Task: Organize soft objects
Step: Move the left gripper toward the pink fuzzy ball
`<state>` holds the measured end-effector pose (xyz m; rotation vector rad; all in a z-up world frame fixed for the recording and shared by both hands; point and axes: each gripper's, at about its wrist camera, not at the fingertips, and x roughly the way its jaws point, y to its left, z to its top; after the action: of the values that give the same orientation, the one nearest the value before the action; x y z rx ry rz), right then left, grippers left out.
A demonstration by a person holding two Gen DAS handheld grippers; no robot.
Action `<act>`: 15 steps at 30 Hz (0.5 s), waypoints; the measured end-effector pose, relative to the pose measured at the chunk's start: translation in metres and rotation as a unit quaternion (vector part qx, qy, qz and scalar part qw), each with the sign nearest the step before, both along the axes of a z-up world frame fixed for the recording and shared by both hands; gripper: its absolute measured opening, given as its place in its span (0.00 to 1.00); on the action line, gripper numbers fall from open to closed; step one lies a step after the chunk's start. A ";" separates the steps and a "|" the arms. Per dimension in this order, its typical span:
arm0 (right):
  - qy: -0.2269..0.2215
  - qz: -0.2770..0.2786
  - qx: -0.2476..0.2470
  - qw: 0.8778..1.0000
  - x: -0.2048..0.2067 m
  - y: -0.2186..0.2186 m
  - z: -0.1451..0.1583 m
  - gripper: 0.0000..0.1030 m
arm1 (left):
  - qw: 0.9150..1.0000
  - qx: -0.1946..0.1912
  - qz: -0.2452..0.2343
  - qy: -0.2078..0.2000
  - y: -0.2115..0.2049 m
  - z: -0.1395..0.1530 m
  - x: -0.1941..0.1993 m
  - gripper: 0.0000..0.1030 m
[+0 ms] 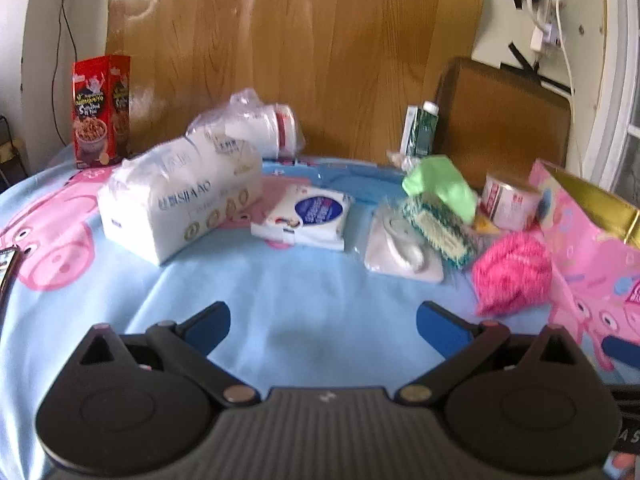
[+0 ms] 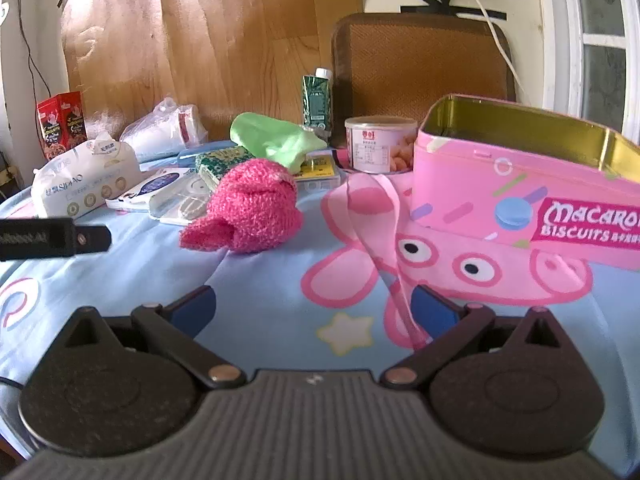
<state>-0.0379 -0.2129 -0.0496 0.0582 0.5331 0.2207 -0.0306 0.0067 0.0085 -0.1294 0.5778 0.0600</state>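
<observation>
Wood-panelled wall behind; cartoon-print blue cloth [image 1: 280, 292] covers the table, clutter along the far side.

Left to right, left wrist view: red cereal box [image 1: 100, 110] standing upright at the far left; large tissue pack [image 1: 180, 200] in soft plastic wrap; bagged white roll [image 1: 256, 128] behind it; small flat wipes pack [image 1: 306, 216]; white pouch [image 1: 400, 248] with a scrub brush [image 1: 436, 228] leaning on it; green cloth [image 1: 440, 184] above the brush; round can [image 1: 508, 200]; pink fuzzy bundle [image 1: 512, 276]; open pink biscuit tin [image 1: 592, 232] at the right edge.

Left tongs [image 1: 323, 324]: spread wide, nothing between the pads, over bare cloth. Right tongs [image 2: 313, 312]: also spread wide, empty, with the pink bundle ahead and to the left, the tin to the right.

Handling judgement:
- Pink bundle: light, very compressible, fuzzy surface so low slip. Looks like rolled knit; grip across the thick rounded body, not the loose flap at its lower left, which may unroll.
- Green cloth: limp, will drape; pinch at a bunched fold.
- Tissue pack: light but bulky, slick film; take a corner or a narrow end.
- Tin: rigid, probable destination.
</observation>
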 end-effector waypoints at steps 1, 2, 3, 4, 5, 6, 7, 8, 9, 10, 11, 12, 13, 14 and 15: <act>0.004 -0.003 0.003 1.000 0.001 0.001 -0.002 1.00 | 1.000 -0.007 0.001 0.005 0.001 -0.002 0.002 1.00; 0.001 -0.007 0.006 1.000 -0.003 0.000 -0.004 1.00 | 1.000 -0.012 0.002 0.011 0.002 -0.004 0.003 1.00; 0.000 -0.005 0.011 1.000 -0.003 -0.004 -0.007 1.00 | 1.000 -0.017 0.005 0.022 0.003 -0.007 0.006 1.00; -0.001 -0.005 0.010 1.000 -0.003 -0.002 -0.007 1.00 | 0.999 -0.022 0.009 0.034 0.004 -0.012 0.009 1.00; -0.001 -0.004 0.010 1.000 -0.003 -0.002 -0.008 1.00 | 0.999 -0.022 0.011 0.035 0.005 -0.015 0.008 1.00; -0.002 -0.004 0.011 1.000 -0.002 -0.001 -0.008 1.00 | 0.999 -0.015 0.013 0.031 0.004 -0.016 0.008 1.00; -0.002 -0.004 0.013 1.000 -0.002 -0.002 -0.009 1.00 | 0.999 -0.015 0.014 0.032 0.003 -0.017 0.008 1.00; -0.002 -0.004 0.013 1.000 -0.002 -0.001 -0.008 1.00 | 0.999 -0.015 0.015 0.032 0.003 -0.017 0.008 1.00; -0.002 -0.004 0.014 1.000 -0.002 -0.002 -0.009 1.00 | 0.999 -0.014 0.015 0.032 0.003 -0.017 0.008 1.00; -0.002 -0.006 0.015 1.000 -0.003 -0.002 -0.009 1.00 | 0.999 -0.014 0.015 0.032 0.003 -0.017 0.009 1.00; -0.002 -0.006 0.014 1.000 -0.003 -0.002 -0.009 1.00 | 0.999 -0.015 0.014 0.032 0.004 -0.017 0.008 1.00; -0.001 -0.004 0.014 1.000 -0.003 -0.003 -0.009 1.00 | 0.999 -0.017 0.014 0.032 0.004 -0.017 0.008 1.00; -0.001 -0.004 0.014 1.000 -0.002 -0.003 -0.008 1.00 | 0.999 -0.022 0.013 0.032 0.006 -0.017 0.008 1.00; -0.001 -0.003 0.013 1.000 -0.002 -0.003 -0.007 1.00 | 0.999 -0.028 0.013 0.031 0.007 -0.016 0.008 1.00; -0.001 -0.001 0.013 1.000 -0.002 -0.004 -0.007 1.00 | 0.999 -0.035 0.013 0.030 0.009 -0.016 0.008 1.00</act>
<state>-0.0402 -0.2167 -0.0568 0.0846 0.5276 0.2254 -0.0228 0.0157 -0.0072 -0.2026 0.6380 0.0684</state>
